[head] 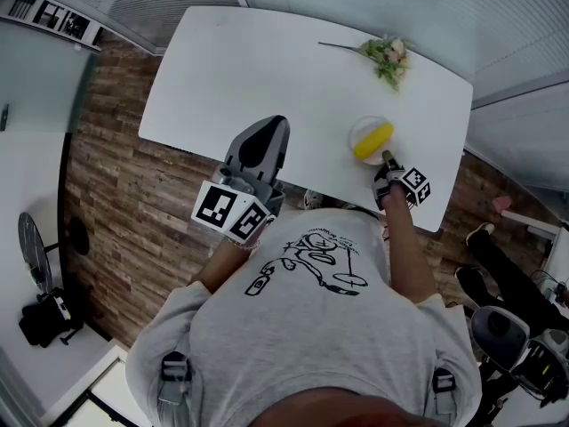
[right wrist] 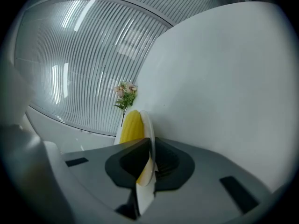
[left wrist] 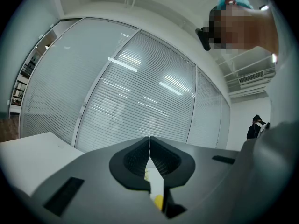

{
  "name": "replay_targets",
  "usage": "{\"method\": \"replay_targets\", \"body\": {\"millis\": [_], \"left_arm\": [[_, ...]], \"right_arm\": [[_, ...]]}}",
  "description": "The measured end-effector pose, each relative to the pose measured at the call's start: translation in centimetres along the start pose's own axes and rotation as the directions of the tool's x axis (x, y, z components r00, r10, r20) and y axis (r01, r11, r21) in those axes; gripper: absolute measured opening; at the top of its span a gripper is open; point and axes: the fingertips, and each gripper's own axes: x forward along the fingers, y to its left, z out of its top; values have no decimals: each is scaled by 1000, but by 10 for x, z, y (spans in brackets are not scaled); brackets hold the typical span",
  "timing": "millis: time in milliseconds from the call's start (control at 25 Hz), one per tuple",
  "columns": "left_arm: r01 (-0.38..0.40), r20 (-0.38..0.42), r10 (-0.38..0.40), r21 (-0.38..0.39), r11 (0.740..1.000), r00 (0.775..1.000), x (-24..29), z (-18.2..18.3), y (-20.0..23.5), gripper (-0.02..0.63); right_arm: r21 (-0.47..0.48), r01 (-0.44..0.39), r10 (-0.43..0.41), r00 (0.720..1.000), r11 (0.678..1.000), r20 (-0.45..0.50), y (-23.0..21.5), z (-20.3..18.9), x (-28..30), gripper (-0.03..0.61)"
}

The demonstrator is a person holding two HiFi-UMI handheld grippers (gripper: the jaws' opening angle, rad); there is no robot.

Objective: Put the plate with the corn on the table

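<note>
A white table (head: 258, 60) stands on a wooden floor (head: 116, 194). Right of centre, the plate (head: 360, 130) with corn (head: 373, 141) is pinched at its rim by the right gripper (head: 388, 160). The left gripper (head: 269, 124) is closed and empty.

In the head view the person's grey-shirted torso (head: 311, 327) covers the near edge of the white worktop (head: 267, 69), and the right hand-held gripper (head: 388, 160) is too small there to read its jaws. In the right gripper view the dark jaws hide the lower part of the small round white plate (right wrist: 147, 125) and the near end of the yellow corn cob (right wrist: 131, 127). In the left gripper view only a yellow sliver (left wrist: 159, 201) shows below the left hand-held gripper (left wrist: 149, 146); what it is cannot be told.
</note>
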Motion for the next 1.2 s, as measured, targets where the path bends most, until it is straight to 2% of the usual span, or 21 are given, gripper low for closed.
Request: {"method": "replay_targets", "body": {"millis": [480,680,1000,1200], "left_arm": [[-2,3,2,2,1000,1000,1,0,3,20],[0,3,0,3,1000,1000,-1,0,3,20],[2,4,-2,3,1000,1000,-2,1,3,20],[3,4,-3,3,1000,1000,-3,1,2,20]], "right_arm": [[-165,107,-112,993,980,-21,-4,0,3,66],[-270,152,-163,986,951,-19,-2,0,2,86],[-360,176,-193,981,916,-12,-1,1,1,112],[-433,190,-214,977,881,-6,1,3,-1,146]]}}
